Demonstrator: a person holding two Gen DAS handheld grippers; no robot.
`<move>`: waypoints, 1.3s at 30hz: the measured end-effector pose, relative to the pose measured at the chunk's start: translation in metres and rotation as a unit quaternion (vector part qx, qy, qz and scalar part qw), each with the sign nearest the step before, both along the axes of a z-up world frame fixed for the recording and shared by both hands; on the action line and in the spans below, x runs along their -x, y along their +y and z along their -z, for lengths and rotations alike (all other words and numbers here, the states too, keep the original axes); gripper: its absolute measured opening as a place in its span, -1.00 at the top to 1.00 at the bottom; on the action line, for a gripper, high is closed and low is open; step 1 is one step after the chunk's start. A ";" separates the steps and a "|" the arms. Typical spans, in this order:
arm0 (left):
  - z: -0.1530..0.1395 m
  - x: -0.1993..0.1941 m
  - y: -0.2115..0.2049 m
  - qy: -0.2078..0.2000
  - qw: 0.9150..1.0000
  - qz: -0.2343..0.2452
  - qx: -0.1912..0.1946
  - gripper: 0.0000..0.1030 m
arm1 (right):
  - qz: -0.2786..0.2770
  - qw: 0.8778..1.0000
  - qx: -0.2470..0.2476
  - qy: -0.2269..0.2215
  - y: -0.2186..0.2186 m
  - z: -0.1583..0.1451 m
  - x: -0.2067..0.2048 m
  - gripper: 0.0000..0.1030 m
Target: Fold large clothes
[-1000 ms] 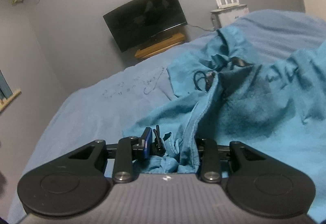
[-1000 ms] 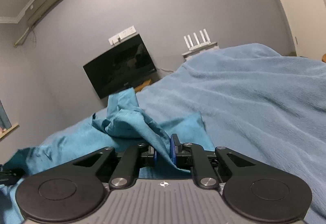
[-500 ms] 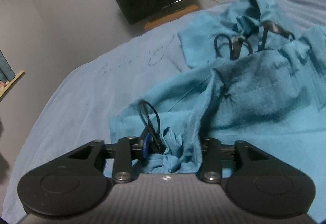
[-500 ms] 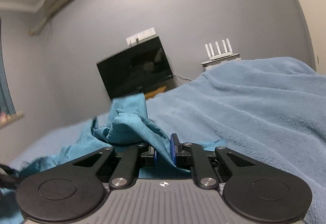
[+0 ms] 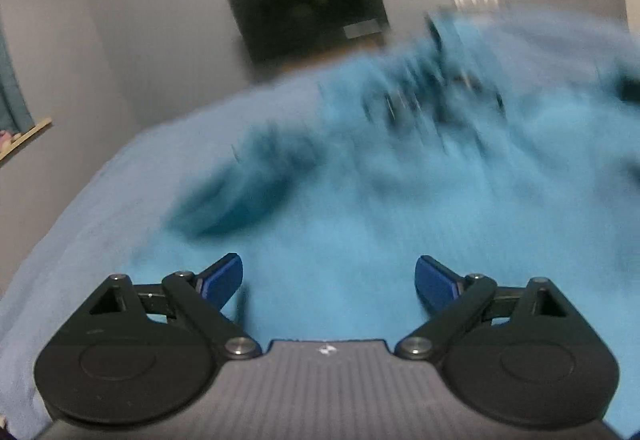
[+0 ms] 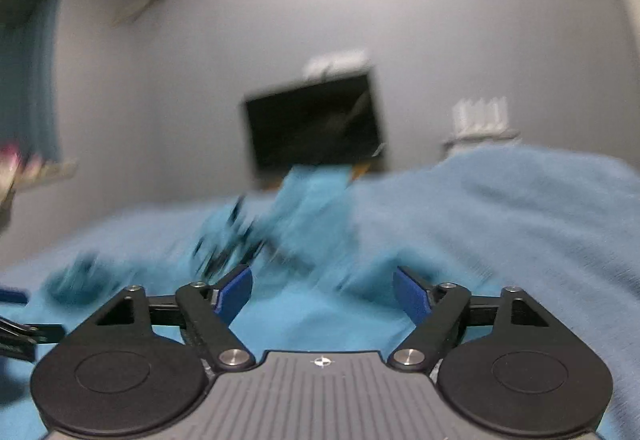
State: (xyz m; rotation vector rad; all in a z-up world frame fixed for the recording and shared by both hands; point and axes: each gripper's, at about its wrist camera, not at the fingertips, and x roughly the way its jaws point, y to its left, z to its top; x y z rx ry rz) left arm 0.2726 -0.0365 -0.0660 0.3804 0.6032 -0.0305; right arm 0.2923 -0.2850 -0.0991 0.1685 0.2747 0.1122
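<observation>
A bright blue garment (image 5: 400, 200) lies rumpled on the bed, blurred by motion, with dark cords or straps showing near its far end. My left gripper (image 5: 328, 280) hangs just above its near part, jaws opening wide, blue pads (image 5: 224, 280) apart and nothing pinched between them. In the right wrist view the same garment (image 6: 304, 304) spreads under and ahead of my right gripper (image 6: 322, 292). Its jaws are opening too, and no cloth is held between its pads (image 6: 412, 298). A raised fold (image 6: 312, 196) stands further off.
A pale blue blanket (image 6: 520, 224) covers the bed and humps up at the right. A dark television (image 5: 308, 16) hangs on the grey wall beyond, with a white router (image 6: 480, 120) on a stand to its right. A window sill (image 5: 24, 136) shows at the left.
Both grippers were shut on folds of the garment and have let go, their jaws now wide apart. The left one dropped lower toward the cloth; the right one swung sideways.
</observation>
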 end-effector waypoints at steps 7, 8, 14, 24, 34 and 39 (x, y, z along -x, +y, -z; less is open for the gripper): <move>0.013 0.051 0.047 -0.005 0.995 -0.053 0.085 -0.89 | -0.007 0.984 0.109 0.139 0.046 0.035 -0.006 -0.46; 0.008 0.057 0.055 -0.007 0.994 -0.056 0.090 -0.89 | 0.002 0.985 0.107 0.135 0.046 0.032 0.000 -0.47; -0.018 0.103 0.105 -0.020 0.979 -0.107 0.172 -0.89 | 0.067 0.990 -0.025 0.125 0.006 -0.007 0.061 -0.72; -0.028 0.163 0.179 0.023 0.933 -0.144 0.329 -0.89 | 0.096 0.972 -0.100 0.190 -0.040 -0.021 0.190 -0.81; -0.005 0.162 0.221 0.042 0.821 -0.110 0.559 -0.88 | 0.097 0.936 -0.262 0.217 -0.047 0.015 0.225 -0.73; 0.014 0.143 0.215 0.080 0.809 -0.114 0.571 -0.88 | 0.116 0.915 -0.318 0.219 -0.052 0.041 0.209 -0.62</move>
